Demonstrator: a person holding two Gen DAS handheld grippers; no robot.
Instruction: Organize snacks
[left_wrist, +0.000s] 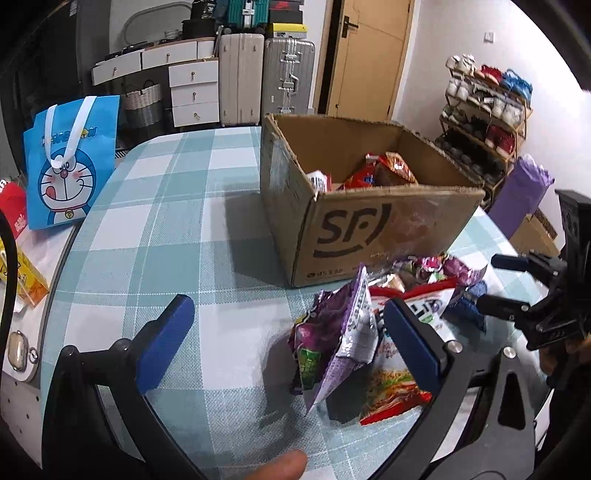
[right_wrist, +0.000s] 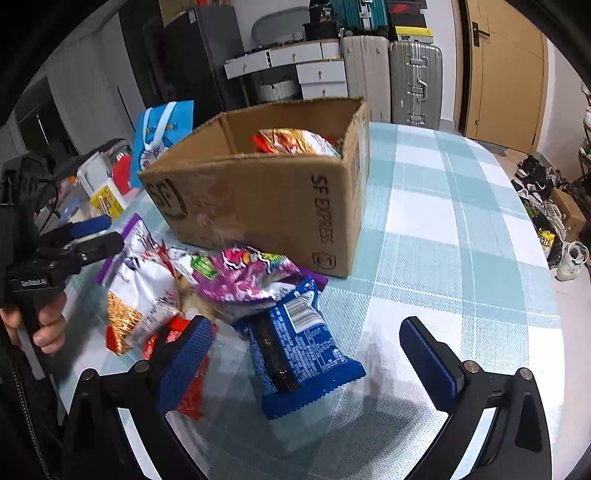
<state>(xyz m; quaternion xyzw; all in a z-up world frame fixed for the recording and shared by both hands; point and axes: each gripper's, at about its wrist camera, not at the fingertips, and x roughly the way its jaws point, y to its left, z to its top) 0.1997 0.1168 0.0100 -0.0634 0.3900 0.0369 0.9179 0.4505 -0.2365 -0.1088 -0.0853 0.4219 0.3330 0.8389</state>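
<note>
Right wrist view shows my right tongs (right_wrist: 306, 354) spread wide and empty, with the blue snack packet (right_wrist: 299, 347) lying on the tabletop (right_wrist: 461, 221) between the fingers, its long axis running away from me toward the cardboard box (right_wrist: 258, 199). My left tongs (left_wrist: 284, 343) are also wide and hold nothing, their right finger against the purple packet (left_wrist: 332, 343) in the pile before the box; I judge the right nearer the blue one.

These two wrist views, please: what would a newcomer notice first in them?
The open cardboard box on the checked tablecloth, already holding some snack packets. In front of it lies a loose pile with a blue packet nearest the open right hand-held gripper. The left hand-held gripper is open too.
</note>
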